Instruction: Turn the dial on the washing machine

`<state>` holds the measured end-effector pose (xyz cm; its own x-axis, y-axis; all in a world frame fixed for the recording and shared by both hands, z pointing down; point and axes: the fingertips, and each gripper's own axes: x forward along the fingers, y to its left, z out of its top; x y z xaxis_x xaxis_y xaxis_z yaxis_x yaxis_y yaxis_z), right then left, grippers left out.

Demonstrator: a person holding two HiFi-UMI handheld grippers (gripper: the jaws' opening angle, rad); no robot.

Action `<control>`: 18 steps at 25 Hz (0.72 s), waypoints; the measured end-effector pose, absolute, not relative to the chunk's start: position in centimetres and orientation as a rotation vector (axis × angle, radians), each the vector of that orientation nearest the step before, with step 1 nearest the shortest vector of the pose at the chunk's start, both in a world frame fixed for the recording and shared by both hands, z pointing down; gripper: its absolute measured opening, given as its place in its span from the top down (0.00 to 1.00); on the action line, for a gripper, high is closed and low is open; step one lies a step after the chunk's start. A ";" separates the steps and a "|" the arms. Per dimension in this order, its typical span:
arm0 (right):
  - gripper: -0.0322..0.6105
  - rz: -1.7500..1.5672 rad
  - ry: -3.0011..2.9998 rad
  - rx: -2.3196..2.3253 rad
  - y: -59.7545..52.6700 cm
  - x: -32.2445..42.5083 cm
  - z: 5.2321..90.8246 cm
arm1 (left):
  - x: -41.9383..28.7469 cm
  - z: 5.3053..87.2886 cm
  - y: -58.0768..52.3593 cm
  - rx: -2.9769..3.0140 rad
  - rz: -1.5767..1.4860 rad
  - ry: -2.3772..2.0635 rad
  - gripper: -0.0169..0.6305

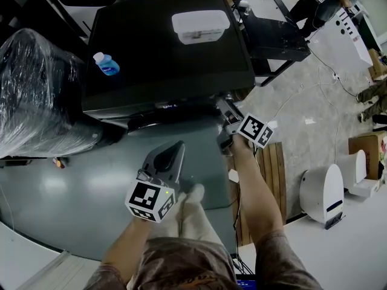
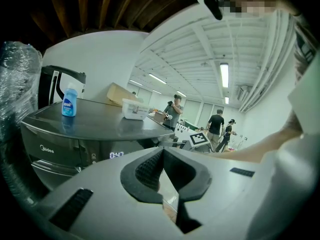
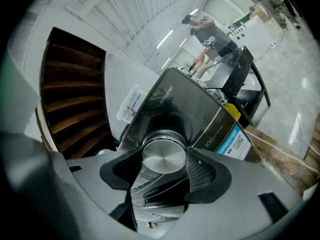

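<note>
On the washer's [image 1: 169,65] front panel, toward its right end, the dial [image 3: 163,159] sits squarely between the jaws of your right gripper [image 3: 165,151]. In the right gripper view its round brushed-metal face fills the gap from one pad to the other, right at the fingertips. A blue sticker [image 3: 234,143] lies on the panel off to one side. Your jaws stand wide and look clamped onto the dial's rim on both sides. The wide-angle lens makes it hard to be sure the left pad is truly pressing, but no gap shows there.

From the head view, your right arm reaches forward to the washer's front right corner, with the marker cube [image 1: 255,130] just behind the jaws.

Your left gripper [image 1: 175,151] hangs lower and nearer your body, above the floor and well apart from the washer. Its jaws are closed tip to tip with nothing between them. It points toward the front panel, where the lit display [image 2: 116,155] shows.

A blue bottle [image 1: 106,64] and a white tub [image 1: 201,26] rest on the washer's top.
</note>
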<state>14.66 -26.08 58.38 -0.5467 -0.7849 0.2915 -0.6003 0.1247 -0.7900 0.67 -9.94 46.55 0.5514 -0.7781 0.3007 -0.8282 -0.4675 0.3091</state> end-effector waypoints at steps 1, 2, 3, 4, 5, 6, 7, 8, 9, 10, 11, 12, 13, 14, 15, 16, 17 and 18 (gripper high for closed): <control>0.53 -1.409 2.172 -1.357 -26.1 14.7 58.4 | 0.6 46.6 -9.9 2.371 0.162 -1.304 0.98; 0.53 -1.427 2.143 -1.336 -26.1 14.7 58.5 | 0.6 46.6 -9.9 2.370 0.161 -1.304 0.98; 0.53 -1.446 2.114 -1.314 -26.1 14.7 58.5 | 0.6 46.6 -9.9 2.369 0.160 -1.304 0.98; 0.53 -1.464 2.085 -1.292 -26.0 14.8 58.6 | 0.6 46.7 -9.8 2.368 0.160 -1.303 0.98; 0.53 -1.480 2.059 -1.269 -26.0 14.8 58.6 | 0.6 46.7 -9.8 2.367 0.160 -1.302 0.98; 0.53 -1.496 2.034 -1.247 -26.0 14.8 58.6 | 0.7 46.7 -9.8 2.366 0.162 -1.302 0.98; 0.53 -1.510 2.009 -1.226 -26.0 14.9 58.6 | 0.7 46.7 -9.7 2.366 0.163 -1.301 0.98; 0.53 -1.522 1.986 -1.207 -26.0 14.9 58.7 | 0.7 46.7 -9.7 2.365 0.165 -1.300 0.98; 0.53 -1.535 1.963 -1.187 -26.1 14.9 58.7 | 0.7 46.8 -9.7 2.365 0.167 -1.299 0.98; 0.53 -1.549 1.938 -1.166 -26.1 14.9 58.7 | 0.7 46.8 -9.7 2.364 0.168 -1.297 0.98; 0.53 -1.562 1.915 -1.146 -26.1 14.9 58.8 | 0.7 46.9 -9.7 2.363 0.170 -1.295 0.98; 0.53 -1.571 1.895 -1.132 -26.1 15.0 58.8 | 0.8 46.9 -9.7 2.362 0.172 -1.293 0.98; 0.53 -1.581 1.875 -1.123 -26.1 15.0 58.9 | 0.8 47.0 -9.7 2.361 0.174 -1.291 0.98; 0.53 -1.596 1.849 -1.118 -26.0 15.1 59.0 | 0.8 47.0 -9.7 2.360 0.175 -1.289 0.98; 0.53 -1.613 1.819 -1.111 -26.0 15.2 59.2 | 0.8 47.0 -9.6 2.359 0.175 -1.287 0.98; 0.53 -1.627 1.792 -1.099 -25.9 15.2 59.4 | 0.8 47.0 -9.6 2.359 0.176 -1.286 0.98; 0.53 -1.632 1.779 -1.087 -25.9 15.2 59.4 | 0.8 47.1 -9.6 2.359 0.176 -1.285 0.98; 0.53 -1.624 1.787 -1.084 -25.9 15.2 59.4 | 0.7 47.1 -9.6 2.360 0.176 -1.283 0.98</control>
<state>15.16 -25.91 59.43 -0.5645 -0.8114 0.1516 -0.2283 -0.0230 -0.9733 0.75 -9.55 47.12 0.5600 -0.7658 0.3162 -0.8227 -0.4689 0.3214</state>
